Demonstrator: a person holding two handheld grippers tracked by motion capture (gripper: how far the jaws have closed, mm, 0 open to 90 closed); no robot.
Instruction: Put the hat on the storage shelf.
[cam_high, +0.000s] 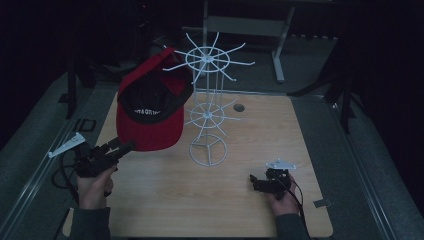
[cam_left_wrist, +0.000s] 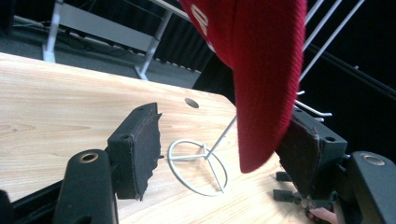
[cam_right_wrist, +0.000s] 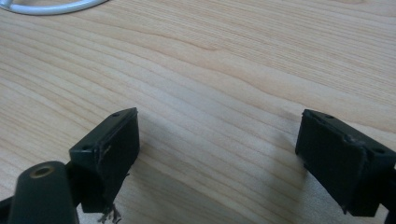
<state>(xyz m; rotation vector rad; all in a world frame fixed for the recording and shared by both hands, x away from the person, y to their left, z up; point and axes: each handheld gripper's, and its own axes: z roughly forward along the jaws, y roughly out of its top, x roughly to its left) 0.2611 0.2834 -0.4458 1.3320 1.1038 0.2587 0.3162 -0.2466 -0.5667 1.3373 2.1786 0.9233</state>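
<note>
Red cap (cam_high: 150, 107) hangs on white wire rack (cam_high: 207, 107), left tool (cam_high: 131, 146) at its brim.

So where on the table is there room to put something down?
Bare wood lies between the rack's ring base and the right gripper, and along the table right of the rack. It is crowded at the left, where the red cap hangs by the left gripper.

text: white lettering inside red cap (cam_high: 149, 107) | upside-down, unreadable

Dim room, light wooden table (cam_high: 280, 130), grey floor (cam_high: 380, 165), metal-legged bench (cam_high: 250, 25) behind, black backdrop.
</note>
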